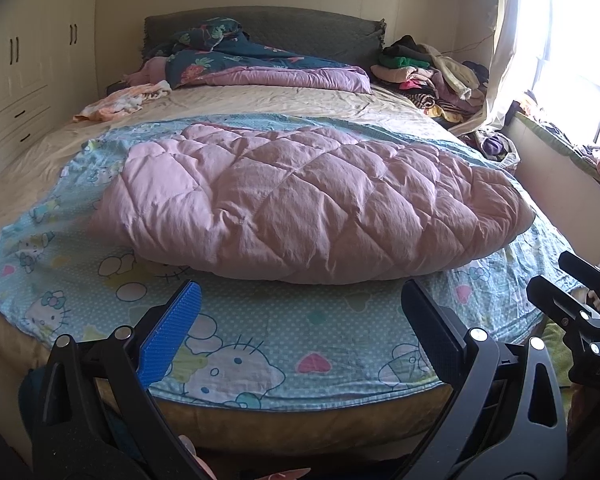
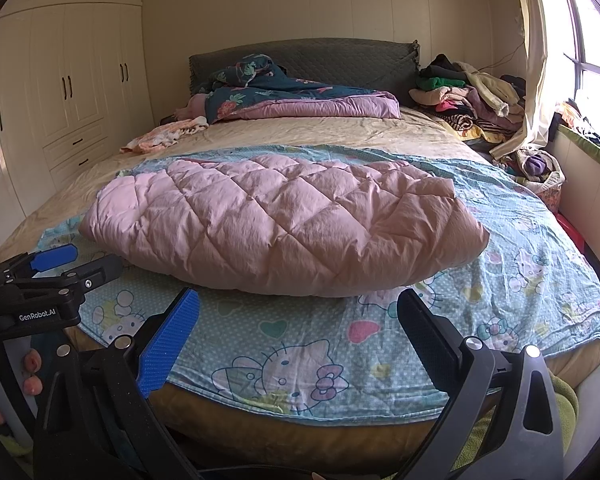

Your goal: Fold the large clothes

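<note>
A pink quilted piece (image 1: 312, 204) (image 2: 284, 228) lies folded in a puffy oblong across the middle of the bed. It rests on a light-blue cartoon-cat sheet (image 1: 260, 344) (image 2: 300, 344) spread over the bed's foot. My left gripper (image 1: 300, 320) hovers open over the sheet's near edge, short of the pink piece, with nothing between its fingers. My right gripper (image 2: 298, 320) stands open the same way, a little to the right. Each shows in the other's view: the left gripper (image 2: 80, 264) at the left edge, the right gripper (image 1: 560, 280) at the right edge. A hand (image 2: 4, 380) holds the left handle.
At the head lie a dark floral duvet (image 2: 284, 96) and a grey headboard (image 2: 340, 60). A peach cloth (image 2: 160, 138) sits back left. A heap of clothes (image 2: 468, 96) fills the back right corner by the curtain (image 2: 536, 60). Cream wardrobes (image 2: 68, 80) line the left wall.
</note>
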Action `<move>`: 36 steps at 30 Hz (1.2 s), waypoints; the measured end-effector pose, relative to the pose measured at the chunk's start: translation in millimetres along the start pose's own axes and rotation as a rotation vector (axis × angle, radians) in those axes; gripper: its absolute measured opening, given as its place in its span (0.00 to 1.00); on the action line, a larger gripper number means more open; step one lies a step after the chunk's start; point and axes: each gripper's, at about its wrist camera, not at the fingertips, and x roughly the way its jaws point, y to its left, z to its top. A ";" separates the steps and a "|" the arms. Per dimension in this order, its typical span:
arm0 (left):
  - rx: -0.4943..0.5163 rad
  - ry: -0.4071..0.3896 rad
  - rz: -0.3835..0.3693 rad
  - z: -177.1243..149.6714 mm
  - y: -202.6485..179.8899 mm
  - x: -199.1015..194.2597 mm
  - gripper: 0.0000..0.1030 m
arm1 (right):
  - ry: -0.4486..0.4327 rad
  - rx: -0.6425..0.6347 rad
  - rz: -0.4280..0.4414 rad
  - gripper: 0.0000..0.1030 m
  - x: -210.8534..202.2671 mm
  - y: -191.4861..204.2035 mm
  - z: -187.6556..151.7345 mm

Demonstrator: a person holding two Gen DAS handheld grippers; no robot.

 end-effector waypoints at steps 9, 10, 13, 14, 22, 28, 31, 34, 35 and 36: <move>-0.001 -0.003 -0.002 0.2 1.3 -0.7 0.91 | -0.001 -0.001 0.000 0.96 -0.2 0.6 -0.1; 0.000 -0.004 -0.002 0.3 1.1 -1.9 0.91 | -0.002 -0.002 -0.001 0.96 0.1 0.6 0.0; 0.001 -0.008 -0.001 0.9 1.7 -2.7 0.91 | 0.001 0.000 -0.001 0.96 -0.3 0.1 0.2; 0.001 -0.009 -0.001 0.9 1.6 -3.1 0.91 | 0.001 -0.002 -0.002 0.96 -0.3 0.4 0.2; 0.005 -0.011 -0.007 0.9 1.2 -3.9 0.91 | 0.005 -0.003 -0.007 0.96 0.1 0.1 0.2; 0.023 -0.009 0.013 0.4 3.8 -4.8 0.91 | 0.004 0.008 -0.009 0.96 -3.2 -2.4 -0.2; 0.023 -0.010 0.027 -1.1 7.2 -5.2 0.91 | -0.005 0.019 -0.015 0.96 -8.5 -7.9 0.0; 0.017 -0.006 0.042 -2.8 11.3 -4.3 0.91 | -0.012 0.053 -0.018 0.96 -14.0 -19.4 1.0; 0.013 -0.005 0.046 -2.7 13.3 -4.0 0.91 | -0.018 0.082 -0.013 0.96 -17.7 -26.0 1.7; 0.008 -0.005 0.050 -2.5 16.2 -3.8 0.91 | -0.033 0.122 -0.004 0.96 -23.7 -36.5 2.4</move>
